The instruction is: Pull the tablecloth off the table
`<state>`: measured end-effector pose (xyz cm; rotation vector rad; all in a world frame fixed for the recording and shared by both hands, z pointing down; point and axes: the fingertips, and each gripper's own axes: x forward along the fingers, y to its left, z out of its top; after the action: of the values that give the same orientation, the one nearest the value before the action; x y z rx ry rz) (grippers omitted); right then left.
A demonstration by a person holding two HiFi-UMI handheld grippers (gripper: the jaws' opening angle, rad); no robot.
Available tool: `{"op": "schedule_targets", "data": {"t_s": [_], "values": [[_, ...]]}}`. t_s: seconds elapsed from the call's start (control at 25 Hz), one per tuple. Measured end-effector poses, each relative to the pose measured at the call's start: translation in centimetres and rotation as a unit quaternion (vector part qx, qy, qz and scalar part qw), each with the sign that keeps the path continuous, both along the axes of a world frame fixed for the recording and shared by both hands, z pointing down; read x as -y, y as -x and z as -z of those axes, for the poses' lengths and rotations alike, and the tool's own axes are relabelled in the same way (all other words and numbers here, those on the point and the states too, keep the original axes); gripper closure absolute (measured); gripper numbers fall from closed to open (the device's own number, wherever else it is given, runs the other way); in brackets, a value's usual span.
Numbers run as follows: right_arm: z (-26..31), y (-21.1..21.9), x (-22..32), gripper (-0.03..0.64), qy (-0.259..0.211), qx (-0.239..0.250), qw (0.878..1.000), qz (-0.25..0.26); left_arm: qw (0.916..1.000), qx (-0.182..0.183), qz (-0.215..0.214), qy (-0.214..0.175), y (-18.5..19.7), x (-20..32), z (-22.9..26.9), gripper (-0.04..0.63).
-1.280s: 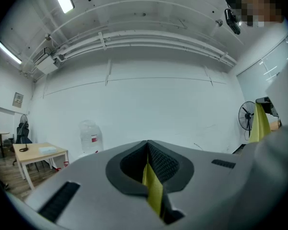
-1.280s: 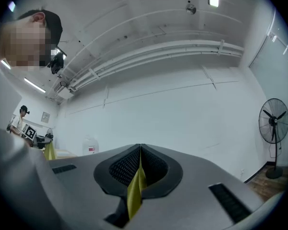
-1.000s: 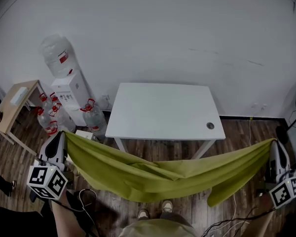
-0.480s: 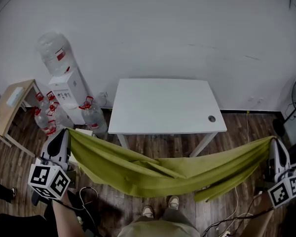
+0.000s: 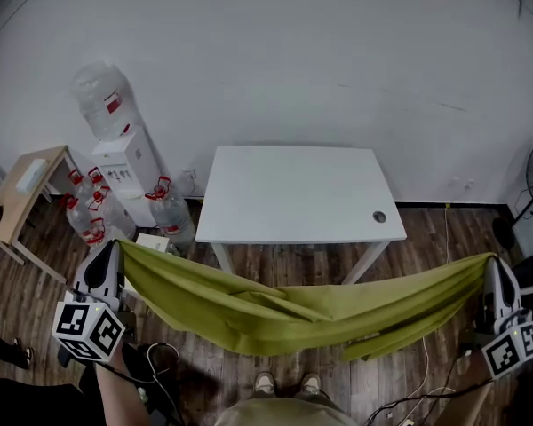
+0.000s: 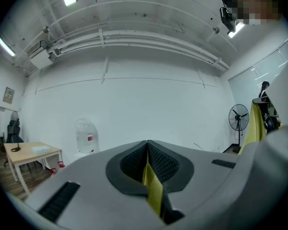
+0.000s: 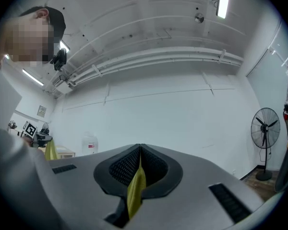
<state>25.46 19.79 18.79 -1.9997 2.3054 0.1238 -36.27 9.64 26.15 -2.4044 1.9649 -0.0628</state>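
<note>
Two corners of the cloth (image 5: 293, 313) are pinched, one in the left gripper (image 5: 115, 245) and one in the right gripper (image 5: 492, 259), jaws clamped on fabric, evidently to keep it spread as it sags before the table (image 5: 293, 193), clear of its top.

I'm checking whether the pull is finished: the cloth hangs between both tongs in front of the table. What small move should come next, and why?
Probably bring the left tongs and right tongs toward each other, shut, to gather the tablecloth. It hangs clear of the bare white table, pinched at each end, its middle sagging toward the floor.
</note>
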Motion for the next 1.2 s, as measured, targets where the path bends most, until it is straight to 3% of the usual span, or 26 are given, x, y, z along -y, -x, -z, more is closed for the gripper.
{"op": "schedule_targets", "data": {"t_s": [0.6,1.2], "values": [[-0.2,-2.1,-0.4,0.589,0.000,-0.011,1.000,0.017,0.9999,0.007,0.013,0.007,-2.0,-2.3,0.1,0.575],[0.2,-3.8,0.9,0.589,0.004,-0.017,1.000,0.012,0.9998,0.004,0.020,0.008,-2.6,-1.3,0.4,0.575]]}}
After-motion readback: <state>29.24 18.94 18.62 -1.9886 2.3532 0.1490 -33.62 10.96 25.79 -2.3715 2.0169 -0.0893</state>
